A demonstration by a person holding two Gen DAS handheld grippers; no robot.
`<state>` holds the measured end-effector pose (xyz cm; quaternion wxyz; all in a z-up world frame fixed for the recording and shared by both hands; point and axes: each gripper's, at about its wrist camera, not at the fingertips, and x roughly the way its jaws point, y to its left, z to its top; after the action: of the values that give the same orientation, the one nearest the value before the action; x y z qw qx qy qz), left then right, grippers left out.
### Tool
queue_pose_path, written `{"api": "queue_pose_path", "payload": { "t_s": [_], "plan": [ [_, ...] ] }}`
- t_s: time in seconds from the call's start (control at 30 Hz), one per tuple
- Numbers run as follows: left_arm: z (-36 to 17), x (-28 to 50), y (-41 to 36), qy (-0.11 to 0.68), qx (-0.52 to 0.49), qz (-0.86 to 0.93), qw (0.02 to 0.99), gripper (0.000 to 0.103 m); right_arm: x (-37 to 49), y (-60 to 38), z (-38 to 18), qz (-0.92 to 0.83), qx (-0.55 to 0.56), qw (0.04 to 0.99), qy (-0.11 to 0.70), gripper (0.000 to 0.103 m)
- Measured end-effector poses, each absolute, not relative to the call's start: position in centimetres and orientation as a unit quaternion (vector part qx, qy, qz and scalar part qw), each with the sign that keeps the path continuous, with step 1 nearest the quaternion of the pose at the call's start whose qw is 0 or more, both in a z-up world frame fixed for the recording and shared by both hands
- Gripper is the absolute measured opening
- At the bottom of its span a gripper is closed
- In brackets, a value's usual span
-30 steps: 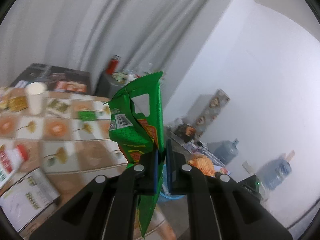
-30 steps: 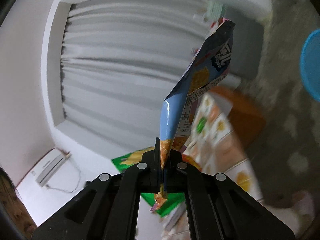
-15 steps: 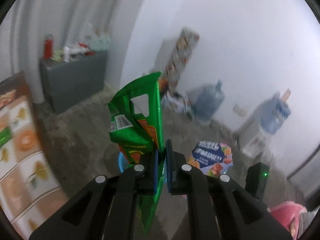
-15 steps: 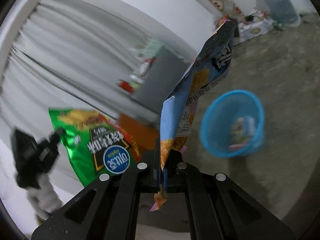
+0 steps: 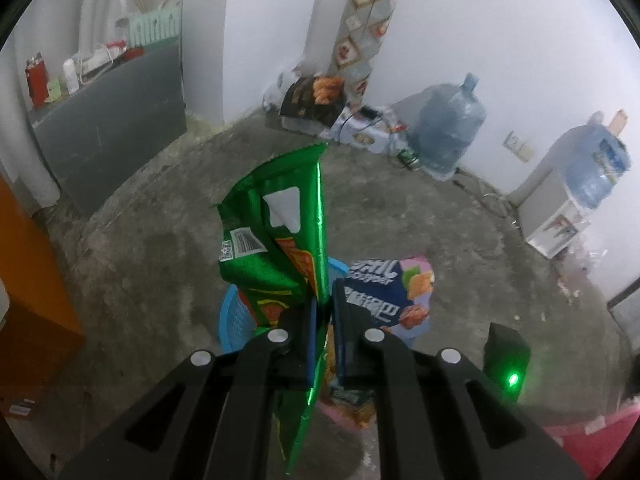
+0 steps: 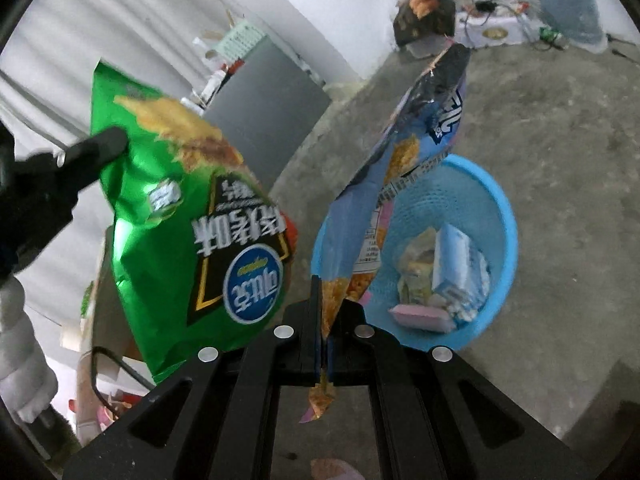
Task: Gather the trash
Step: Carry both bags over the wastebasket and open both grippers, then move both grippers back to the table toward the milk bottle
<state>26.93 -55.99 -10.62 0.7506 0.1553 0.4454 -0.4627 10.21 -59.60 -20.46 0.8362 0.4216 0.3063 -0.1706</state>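
A crumpled green chip bag [image 5: 280, 240] stands up between the pads of my left gripper [image 5: 324, 320], which is shut on it. The same green bag [image 6: 180, 220] hangs at the left of the right wrist view. My right gripper [image 6: 324, 320] has a blue chip bag [image 6: 404, 168] between its pads; its jaws are opening, and the bag is still pinched upright. A blue plastic basket [image 6: 496, 216] sits on the concrete floor just beyond that bag, holding a white-blue carton [image 6: 456, 264] and a pink pack [image 6: 420, 316]. The basket's rim [image 5: 232, 320] shows below the green bag.
A grey cabinet [image 5: 112, 120] stands at the left wall and an orange table side [image 5: 32, 280] at the left edge. Two water jugs [image 5: 448, 128] and boxes line the far wall. A person's white sleeve [image 6: 20, 344] is at the left.
Both grippers have swung away from the tiled table and down toward the floor. They now hang by the blue basket, with each bag still between its pads.
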Motion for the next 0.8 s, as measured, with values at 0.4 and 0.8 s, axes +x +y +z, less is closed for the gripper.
{"api": "queue_pose_path", "payload": {
  "t_s": [0.4, 0.8],
  "plan": [
    [-14.9, 29.6, -55.4, 0.507, 0.133, -0.435, 0.732, 0.038, 6.2, -60.9, -25.7, -0.21, 0.477, 0.789, 0.325, 0.053],
    [-2.8, 26.7, -42.8, 0.457, 0.133, -0.474, 0.74, 0.047, 7.4, -59.0, -20.4, -0.218, 0.385, 0.84, 0.315, 0.042]
  ]
}}
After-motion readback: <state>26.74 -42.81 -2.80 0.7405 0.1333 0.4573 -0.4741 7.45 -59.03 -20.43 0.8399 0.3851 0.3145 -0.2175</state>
